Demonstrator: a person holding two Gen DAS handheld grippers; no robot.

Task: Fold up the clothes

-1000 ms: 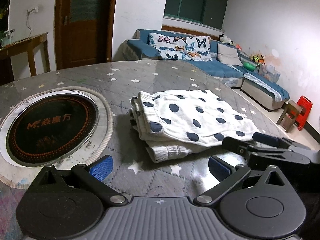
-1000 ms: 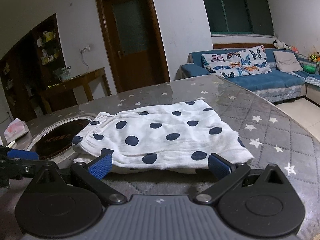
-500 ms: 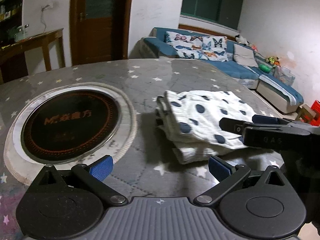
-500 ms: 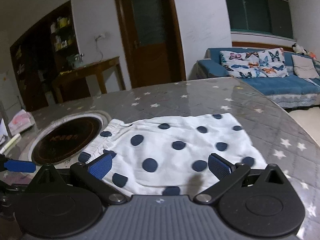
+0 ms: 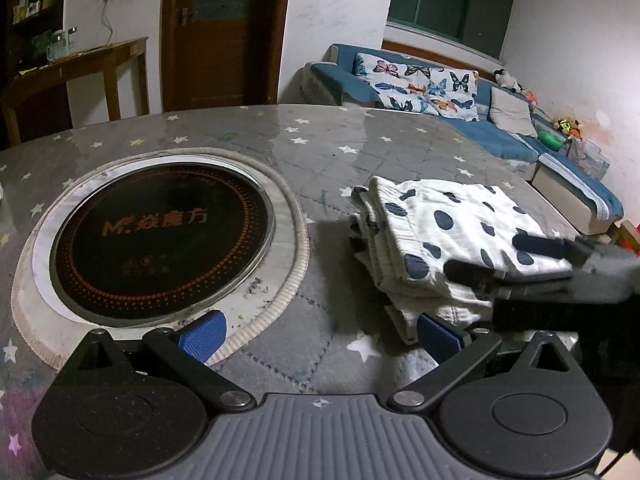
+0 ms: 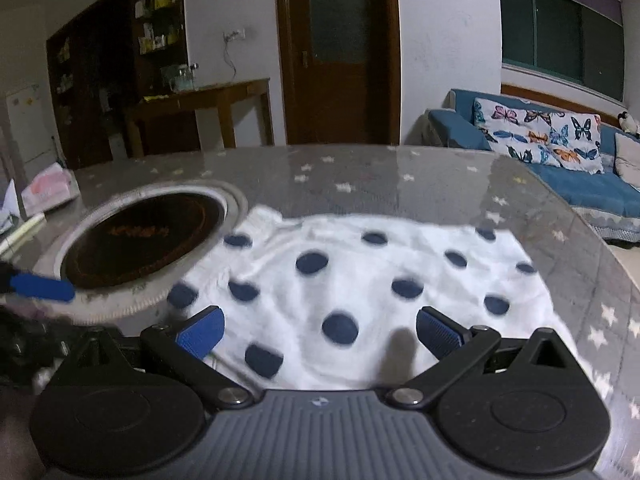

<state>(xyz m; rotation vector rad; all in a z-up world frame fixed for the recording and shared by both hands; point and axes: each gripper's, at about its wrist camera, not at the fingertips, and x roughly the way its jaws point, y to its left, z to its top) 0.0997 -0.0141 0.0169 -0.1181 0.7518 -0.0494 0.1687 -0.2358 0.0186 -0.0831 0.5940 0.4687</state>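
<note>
Both grippers' fingers [image 6: 438, 332] spread wide, right over the folded polka-dot garment [image 6: 372, 280], left [image 5: 320, 334] beside it.

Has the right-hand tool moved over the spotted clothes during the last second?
Yes. The right tool moved forward over the folded polka-dot clothes; their near edge, visible earlier, is now hidden beneath it.

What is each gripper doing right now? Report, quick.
Left gripper: open, holding nothing, beside the folded garment.
Right gripper: open, over the garment, gripping nothing.
</note>
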